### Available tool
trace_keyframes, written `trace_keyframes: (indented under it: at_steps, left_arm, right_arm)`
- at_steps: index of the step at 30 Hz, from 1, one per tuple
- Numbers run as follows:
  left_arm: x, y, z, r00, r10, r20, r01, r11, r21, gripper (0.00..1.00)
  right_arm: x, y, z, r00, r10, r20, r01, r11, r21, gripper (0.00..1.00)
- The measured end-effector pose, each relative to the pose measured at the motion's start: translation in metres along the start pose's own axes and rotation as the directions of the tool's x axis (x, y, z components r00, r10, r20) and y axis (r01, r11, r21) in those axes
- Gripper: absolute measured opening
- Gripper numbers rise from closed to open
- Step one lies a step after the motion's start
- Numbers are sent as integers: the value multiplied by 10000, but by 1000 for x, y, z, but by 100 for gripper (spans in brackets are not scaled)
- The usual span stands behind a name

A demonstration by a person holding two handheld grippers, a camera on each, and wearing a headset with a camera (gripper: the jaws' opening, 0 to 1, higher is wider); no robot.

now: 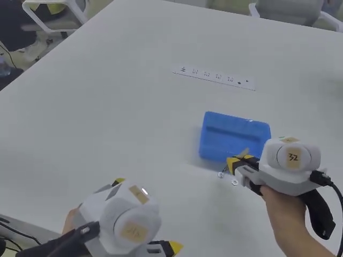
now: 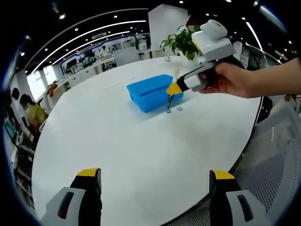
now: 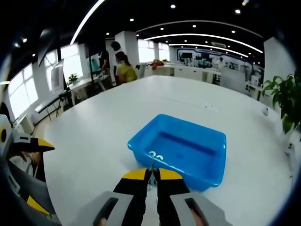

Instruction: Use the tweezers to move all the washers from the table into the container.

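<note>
A broad white table (image 1: 107, 107) runs across the head view, with a white power strip (image 1: 214, 76) lying far back on it. The blue container (image 1: 236, 119) sits right of centre. The right gripper (image 1: 239, 162) is held by a hand (image 1: 284, 206) just in front of the container's near wall, its yellow-tipped jaws drawn close together. Two small washers (image 1: 234, 182) lie on the table below those tips, just beside the container. The left gripper (image 1: 146, 214) is low at the near edge, well apart from the container.

In the left gripper view the gripper's own two jaws stand wide apart with nothing between them, over bare table. The right gripper comes in from the right, and the thin tweezers (image 2: 168, 102) clamped in its jaws point down at the table. Their tip is at one washer, and another lies just beside it; whether the tip pinches a washer cannot be told.

In the right gripper view the jaws are closed on the tweezers, which reach toward the container's near rim. Two small ring shapes show at the tip against the blue; whether they lie inside cannot be told.
</note>
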State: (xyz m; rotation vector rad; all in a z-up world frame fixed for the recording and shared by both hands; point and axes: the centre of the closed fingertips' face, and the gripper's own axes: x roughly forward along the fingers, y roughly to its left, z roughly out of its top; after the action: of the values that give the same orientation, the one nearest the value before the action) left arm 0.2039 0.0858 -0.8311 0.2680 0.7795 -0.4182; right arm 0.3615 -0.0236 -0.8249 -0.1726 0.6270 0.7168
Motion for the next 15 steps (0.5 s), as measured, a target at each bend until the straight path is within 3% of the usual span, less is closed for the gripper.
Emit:
trace_keyframes:
  at_steps: [15]
  left_arm:
    - [0,-1,-1,10000,-61,-59,61,10000,1,98]
  right_arm:
    - [1,5,-3,9997,136,-192,-145,9987,-486,3]
